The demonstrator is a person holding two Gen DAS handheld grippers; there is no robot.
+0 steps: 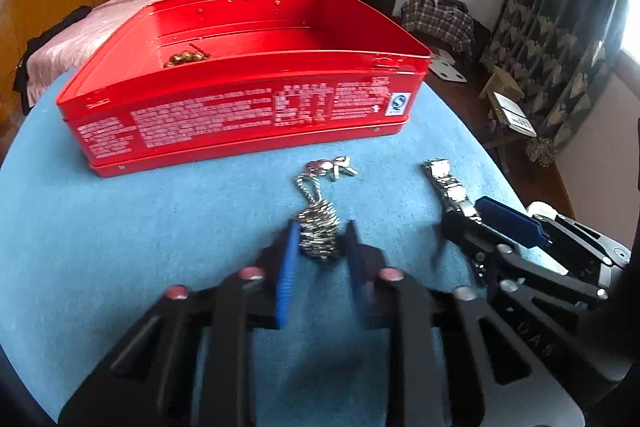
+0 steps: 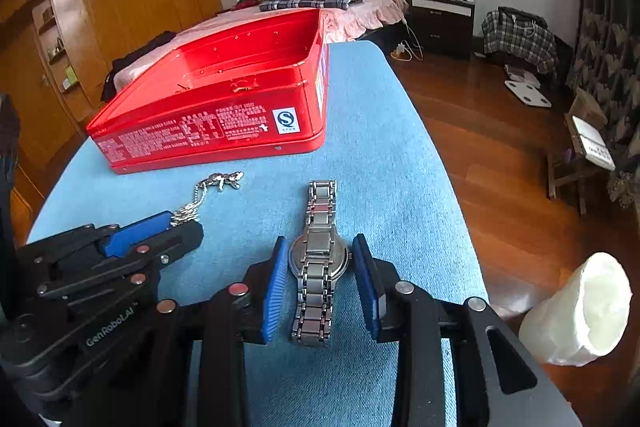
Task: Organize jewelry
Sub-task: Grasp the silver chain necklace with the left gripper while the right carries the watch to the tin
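On the blue, fuzzy tabletop (image 1: 120, 227), a glossy red metal tin (image 1: 248, 99) sits near the far edge, with gold beads (image 1: 185, 59) in its left corner. The left gripper (image 1: 320, 247) has its ribbed blue pads pressed against a bunched silver chain (image 1: 320, 231) near the front edge. The right gripper (image 2: 322, 267) has its pads closed on the round case of a steel link watch (image 2: 318, 259) lying flat, close to the right edge.

Red tin (image 1: 248, 107), blue cloth (image 1: 120, 227), silver watch (image 2: 318, 259), silver chain (image 1: 320, 231)
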